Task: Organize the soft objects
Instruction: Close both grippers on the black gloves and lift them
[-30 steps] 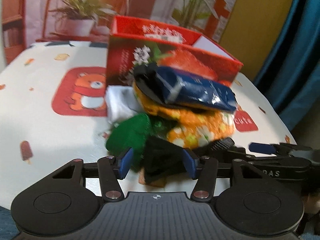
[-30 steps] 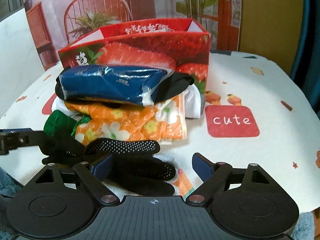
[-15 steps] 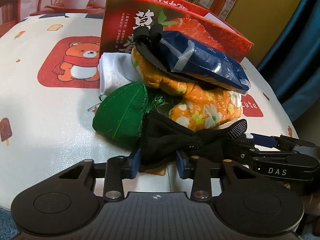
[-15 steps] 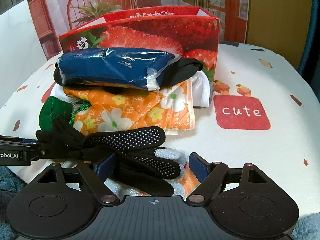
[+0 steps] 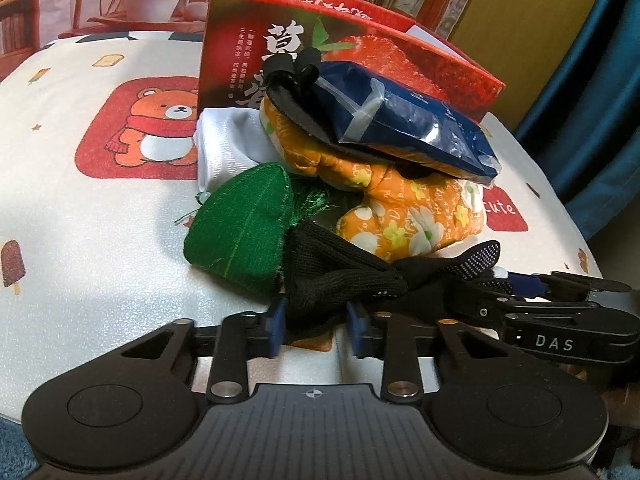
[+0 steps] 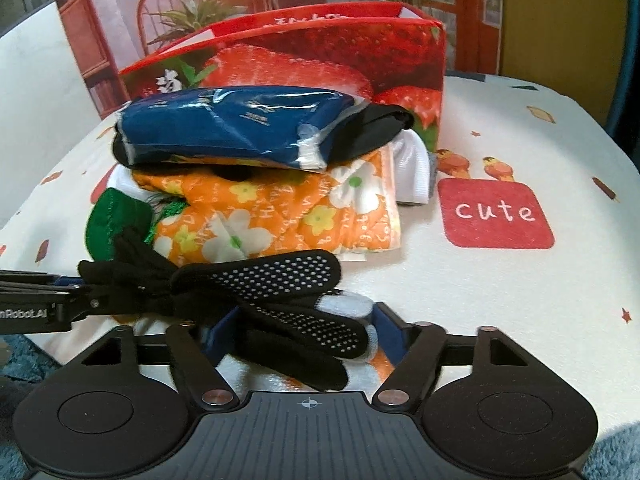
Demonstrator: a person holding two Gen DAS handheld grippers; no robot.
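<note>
Jaws: left gripper (image 5: 316, 330) clamped on black glove (image 5: 340, 280) cuff; right gripper (image 6: 304, 334) wide apart round glove fingertips. Behind: green cloth (image 5: 240, 224), orange quilt (image 6: 280, 216), blue pack (image 6: 232, 128), red box (image 6: 320, 52) on surface (image 6: 500, 280).

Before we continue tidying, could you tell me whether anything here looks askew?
Yes: the blue packet lies tilted atop the heaped orange floral cloth outside the strawberry box, overhanging it. The left claw pinches the black glove.

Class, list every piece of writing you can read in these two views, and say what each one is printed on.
"cute": red patch on the tablecloth.
"DAS": right gripper.
"nRobot.AI", cut off: left gripper.
"草": strawberry box; its smaller columns are too small to read.
Blue packet: print blurred.
</note>
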